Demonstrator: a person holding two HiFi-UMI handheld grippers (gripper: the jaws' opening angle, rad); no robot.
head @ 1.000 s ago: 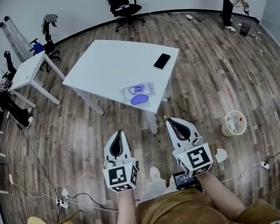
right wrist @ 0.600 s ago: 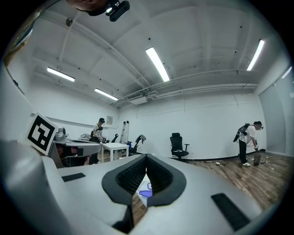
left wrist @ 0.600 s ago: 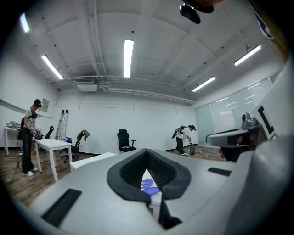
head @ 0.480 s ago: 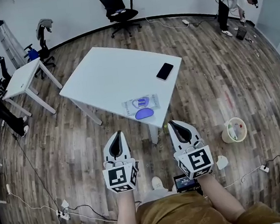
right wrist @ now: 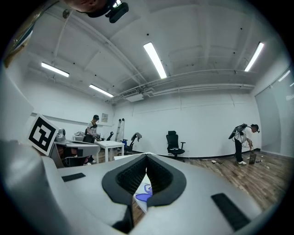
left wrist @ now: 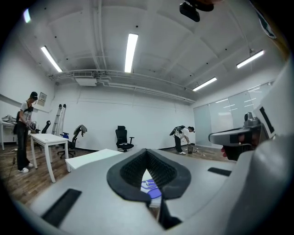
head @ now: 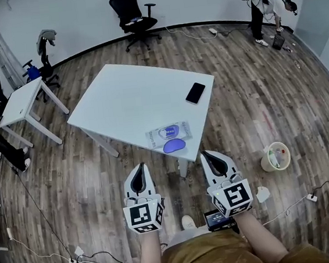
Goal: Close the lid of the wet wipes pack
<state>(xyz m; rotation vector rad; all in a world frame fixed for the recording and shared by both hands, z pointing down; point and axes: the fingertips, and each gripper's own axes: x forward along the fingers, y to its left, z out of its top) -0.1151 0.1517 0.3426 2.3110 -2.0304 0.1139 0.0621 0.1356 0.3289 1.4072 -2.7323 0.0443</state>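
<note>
Your left gripper (head: pixel 138 167) and right gripper (head: pixel 206 154) are both clenched, empty, short of the table (head: pixel 120 97). Pack (head: pixel 166 133) lies at its near edge, lid (head: pixel 173 145) flipped open. It's closer to you than a second ago.

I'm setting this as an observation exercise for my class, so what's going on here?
A person stands facing a white table, holding the left gripper and the right gripper out in front. Both are shut, empty and short of the table. Near its closest edge lies the wet wipes pack, its purple lid flipped open. A black phone lies further back. Nothing is being touched yet.
</note>
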